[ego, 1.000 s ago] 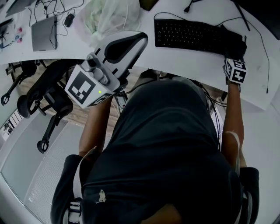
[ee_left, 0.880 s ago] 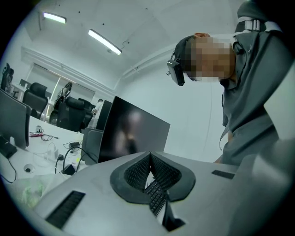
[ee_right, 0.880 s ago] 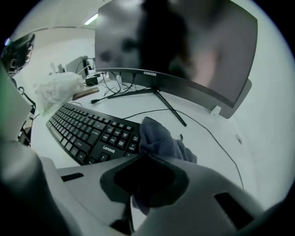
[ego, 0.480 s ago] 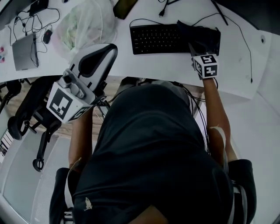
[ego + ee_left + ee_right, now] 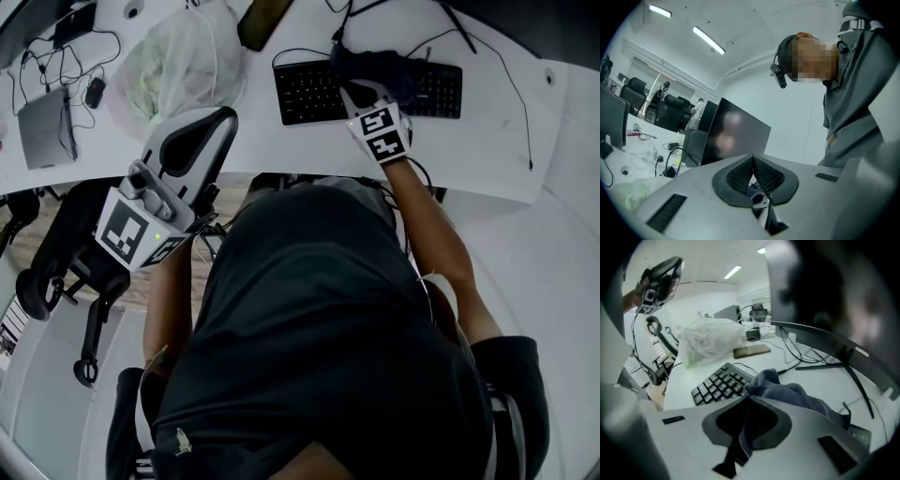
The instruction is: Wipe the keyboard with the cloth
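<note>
Cloth (image 5: 797, 397), soft, crumpled, on keyboard (image 5: 717, 383)

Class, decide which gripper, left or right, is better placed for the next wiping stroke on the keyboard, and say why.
Right. The right gripper is shut on the cloth, which lies on the keyboard. The left gripper is shut on nothing, off to the keyboard's left.

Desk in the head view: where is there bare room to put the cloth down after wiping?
Bare: the strip between the keyboard and the desk's near edge, and the patch right of the keyboard, up to a thin cable. Crowded: the plastic bag to the left, cables behind the keyboard.
</note>
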A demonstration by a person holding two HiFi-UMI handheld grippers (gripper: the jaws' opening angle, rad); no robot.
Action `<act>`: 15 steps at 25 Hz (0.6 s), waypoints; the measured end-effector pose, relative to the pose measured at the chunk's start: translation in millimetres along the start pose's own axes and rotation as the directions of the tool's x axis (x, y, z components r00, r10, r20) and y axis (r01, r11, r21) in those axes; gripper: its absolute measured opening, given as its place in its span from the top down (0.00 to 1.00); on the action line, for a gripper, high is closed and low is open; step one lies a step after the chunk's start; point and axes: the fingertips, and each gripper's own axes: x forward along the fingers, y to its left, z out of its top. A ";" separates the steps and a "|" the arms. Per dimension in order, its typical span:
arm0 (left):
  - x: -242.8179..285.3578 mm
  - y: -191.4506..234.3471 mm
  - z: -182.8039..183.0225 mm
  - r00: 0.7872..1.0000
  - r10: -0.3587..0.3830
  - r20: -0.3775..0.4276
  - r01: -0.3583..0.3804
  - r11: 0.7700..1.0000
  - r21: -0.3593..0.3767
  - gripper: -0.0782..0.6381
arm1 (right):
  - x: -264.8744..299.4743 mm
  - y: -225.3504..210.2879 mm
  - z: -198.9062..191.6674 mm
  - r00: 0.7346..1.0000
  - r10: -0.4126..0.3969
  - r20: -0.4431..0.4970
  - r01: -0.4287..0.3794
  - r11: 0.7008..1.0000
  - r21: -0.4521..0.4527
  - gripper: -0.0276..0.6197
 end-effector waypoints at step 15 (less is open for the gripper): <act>-41.4 42.4 9.4 0.999 0.040 0.024 -0.039 0.999 -0.007 0.88 | -104.2 -178.0 -109.3 0.882 -0.393 -0.261 0.455 0.856 0.247 0.91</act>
